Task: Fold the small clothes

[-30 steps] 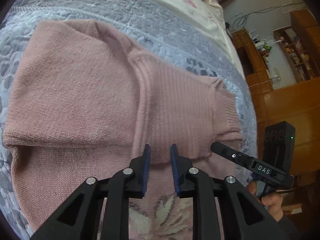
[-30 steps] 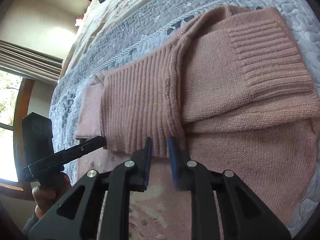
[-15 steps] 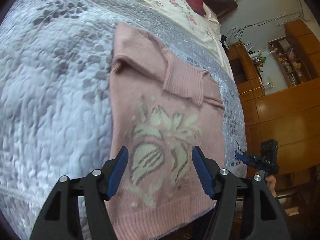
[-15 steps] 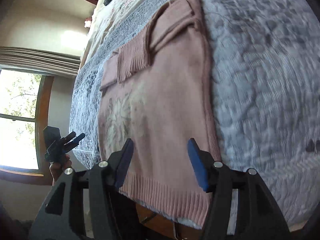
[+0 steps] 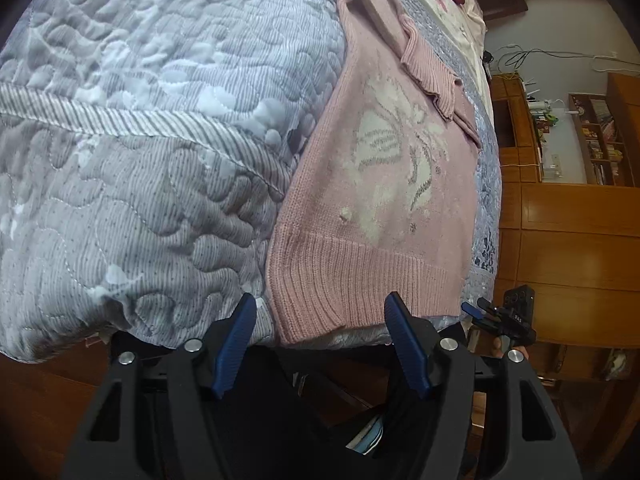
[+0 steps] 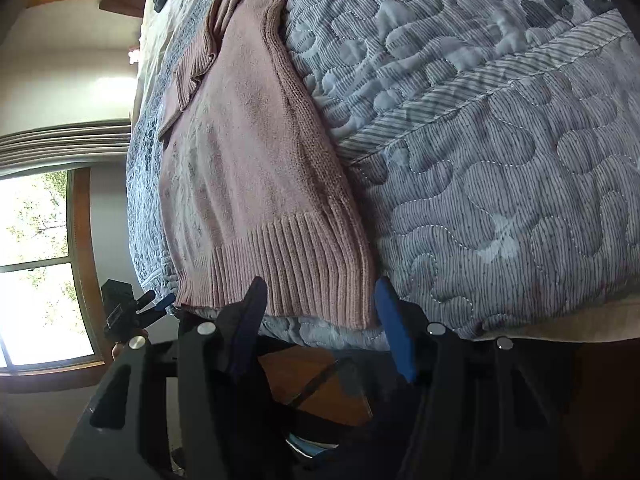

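Sweater (image 5: 384, 184), pink with a pale flower knit, lies flat on the grey quilted bedspread (image 5: 152, 152), ribbed hem at the near bed edge, sleeves folded across its far end. Both the left gripper (image 5: 324, 344) and right gripper (image 6: 320, 328) hang just off that hem, fingers spread wide, holding nothing.

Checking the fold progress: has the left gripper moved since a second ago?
Yes. The left gripper has opened and pulled back from the folded sleeves to the ribbed hem of the pink sweater.
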`<state>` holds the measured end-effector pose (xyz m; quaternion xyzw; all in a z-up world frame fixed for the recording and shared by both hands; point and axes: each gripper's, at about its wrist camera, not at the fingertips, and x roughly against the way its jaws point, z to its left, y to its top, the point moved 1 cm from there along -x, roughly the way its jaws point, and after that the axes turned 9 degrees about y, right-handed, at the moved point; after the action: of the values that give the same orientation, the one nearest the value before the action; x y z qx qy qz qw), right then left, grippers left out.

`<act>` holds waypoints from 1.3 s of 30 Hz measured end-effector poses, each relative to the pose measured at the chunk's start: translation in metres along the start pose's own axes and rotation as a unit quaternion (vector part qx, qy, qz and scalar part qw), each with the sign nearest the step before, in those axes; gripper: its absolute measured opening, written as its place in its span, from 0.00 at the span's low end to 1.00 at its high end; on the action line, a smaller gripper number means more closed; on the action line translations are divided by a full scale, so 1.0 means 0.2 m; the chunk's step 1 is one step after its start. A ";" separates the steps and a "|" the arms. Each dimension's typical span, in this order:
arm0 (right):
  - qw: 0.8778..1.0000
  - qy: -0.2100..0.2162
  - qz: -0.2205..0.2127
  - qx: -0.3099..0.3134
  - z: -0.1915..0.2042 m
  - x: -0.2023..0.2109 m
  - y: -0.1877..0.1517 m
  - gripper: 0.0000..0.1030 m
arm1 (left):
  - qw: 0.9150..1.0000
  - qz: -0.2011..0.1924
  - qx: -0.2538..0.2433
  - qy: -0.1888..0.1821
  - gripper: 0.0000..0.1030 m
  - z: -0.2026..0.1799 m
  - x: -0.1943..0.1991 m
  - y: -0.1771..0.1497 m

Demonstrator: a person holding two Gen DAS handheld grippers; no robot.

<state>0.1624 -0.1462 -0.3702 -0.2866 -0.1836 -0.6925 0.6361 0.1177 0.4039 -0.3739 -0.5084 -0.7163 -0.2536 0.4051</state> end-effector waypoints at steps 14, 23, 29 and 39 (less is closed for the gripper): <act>0.999 0.003 0.031 -0.032 -0.07 -0.07 0.04 0.55 | 0.998 0.045 0.039 -0.032 0.20 0.04 -0.22 0.00; 0.999 0.025 0.021 -0.011 -0.06 -0.02 -0.03 0.09 | 0.997 0.013 0.044 -0.064 0.09 0.02 -0.11 -0.02; 0.995 0.093 -0.031 0.008 0.11 0.19 -0.04 0.08 | 0.991 -0.039 0.041 -0.121 0.08 -0.09 0.10 -0.03; 0.983 0.160 -0.073 0.044 0.45 0.42 0.14 0.08 | 0.979 -0.096 0.036 -0.178 0.08 -0.30 0.40 0.13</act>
<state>0.2025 -0.1601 -0.2513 -0.1294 -0.1298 -0.7652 0.6171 0.1488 0.4075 -0.2754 -0.4593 -0.8310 -0.1714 0.2630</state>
